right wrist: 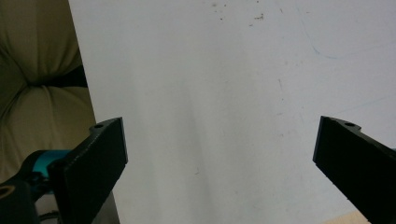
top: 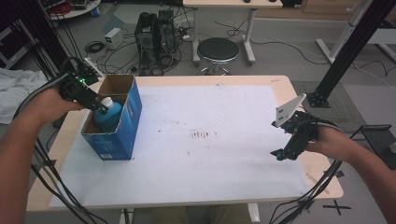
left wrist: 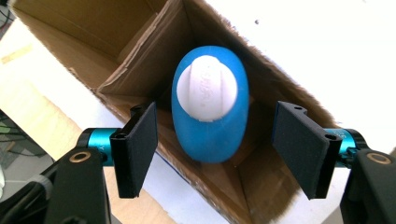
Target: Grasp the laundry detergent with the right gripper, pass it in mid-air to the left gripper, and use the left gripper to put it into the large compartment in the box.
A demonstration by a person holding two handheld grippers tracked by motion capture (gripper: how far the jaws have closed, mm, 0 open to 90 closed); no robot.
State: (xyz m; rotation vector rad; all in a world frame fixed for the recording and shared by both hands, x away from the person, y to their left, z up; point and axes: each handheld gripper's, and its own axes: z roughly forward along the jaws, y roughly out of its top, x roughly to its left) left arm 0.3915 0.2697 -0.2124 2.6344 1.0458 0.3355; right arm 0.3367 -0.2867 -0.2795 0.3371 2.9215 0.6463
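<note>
A blue bottle (top: 109, 116) with a white cap (left wrist: 208, 88) stands upright in the near compartment of an open blue cardboard box (top: 125, 125) at the table's left. My left gripper (top: 100, 108) hovers just over the box's top. In the left gripper view its gripper (left wrist: 215, 111) is open: the pads (left wrist: 140, 144) flank the bottle (left wrist: 210, 135) with a gap on each side and touch nothing. My right gripper (top: 281, 154) rests low near the table's right edge; in the right gripper view it (right wrist: 223, 125) is wide open over the white sheet (right wrist: 224, 84) with nothing between its jaws.
A white sheet (top: 205, 154) covers most of the wooden table (top: 280, 84), with small brown stains (top: 201, 134) at its middle. The box's far compartment (top: 113, 85) shows nothing inside. Beyond the table stand a black stool (top: 217, 50) and computer towers (top: 155, 32). A black frame post (top: 345, 51) rises at right.
</note>
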